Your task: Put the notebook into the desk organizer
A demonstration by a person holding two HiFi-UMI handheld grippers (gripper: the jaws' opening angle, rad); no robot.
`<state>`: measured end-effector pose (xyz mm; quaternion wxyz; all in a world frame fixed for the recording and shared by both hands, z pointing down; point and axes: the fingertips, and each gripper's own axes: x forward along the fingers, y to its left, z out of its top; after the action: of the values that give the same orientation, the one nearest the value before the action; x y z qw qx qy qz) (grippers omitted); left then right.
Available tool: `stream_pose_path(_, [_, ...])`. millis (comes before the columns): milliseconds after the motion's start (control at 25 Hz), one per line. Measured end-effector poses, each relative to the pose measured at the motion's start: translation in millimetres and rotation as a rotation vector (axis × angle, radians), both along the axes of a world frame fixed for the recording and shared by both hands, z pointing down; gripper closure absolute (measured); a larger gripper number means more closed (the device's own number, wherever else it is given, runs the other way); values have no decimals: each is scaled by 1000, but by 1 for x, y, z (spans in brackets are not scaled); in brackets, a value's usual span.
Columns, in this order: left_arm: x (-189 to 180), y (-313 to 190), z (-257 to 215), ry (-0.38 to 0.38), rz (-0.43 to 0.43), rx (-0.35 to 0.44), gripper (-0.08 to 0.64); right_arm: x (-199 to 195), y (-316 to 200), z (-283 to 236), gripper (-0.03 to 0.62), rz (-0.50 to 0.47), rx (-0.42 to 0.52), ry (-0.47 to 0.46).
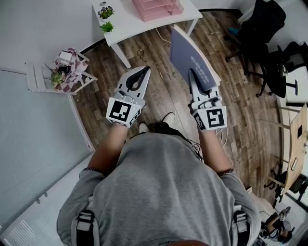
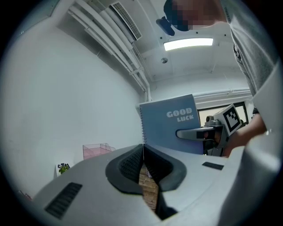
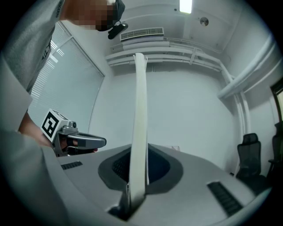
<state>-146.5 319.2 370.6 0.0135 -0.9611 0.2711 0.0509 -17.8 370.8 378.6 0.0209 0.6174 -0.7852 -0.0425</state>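
Observation:
My right gripper [image 1: 192,75] is shut on a blue spiral notebook [image 1: 189,56] and holds it upright on its edge, above the wooden floor. In the right gripper view the notebook [image 3: 140,110] stands edge-on, clamped between the pads of that gripper [image 3: 138,173]. The left gripper view shows its cover [image 2: 170,126] printed "GOOD LUCK". My left gripper [image 1: 144,71] is beside it to the left, shut with nothing in it; its tips meet [image 2: 143,152]. The pink desk organizer [image 1: 159,7] stands on the white table [image 1: 126,25] ahead, apart from both grippers.
Two small potted plants [image 1: 106,13] sit at the table's left end. A low white rack with flowers [image 1: 63,72] stands against the left wall. Black office chairs [image 1: 263,34] are at the right. Cables [image 1: 140,53] lie on the floor under the table.

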Motion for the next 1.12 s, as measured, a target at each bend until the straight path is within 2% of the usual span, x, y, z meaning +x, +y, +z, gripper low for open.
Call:
stream_pose_path(800, [69, -28, -10, -21, -51, 37, 538, 59, -38, 0, 554, -94, 2, -19])
stream_pose_path(1120, [81, -50, -5, -24, -69, 27, 538, 79, -61, 1, 554, -95, -8, -21])
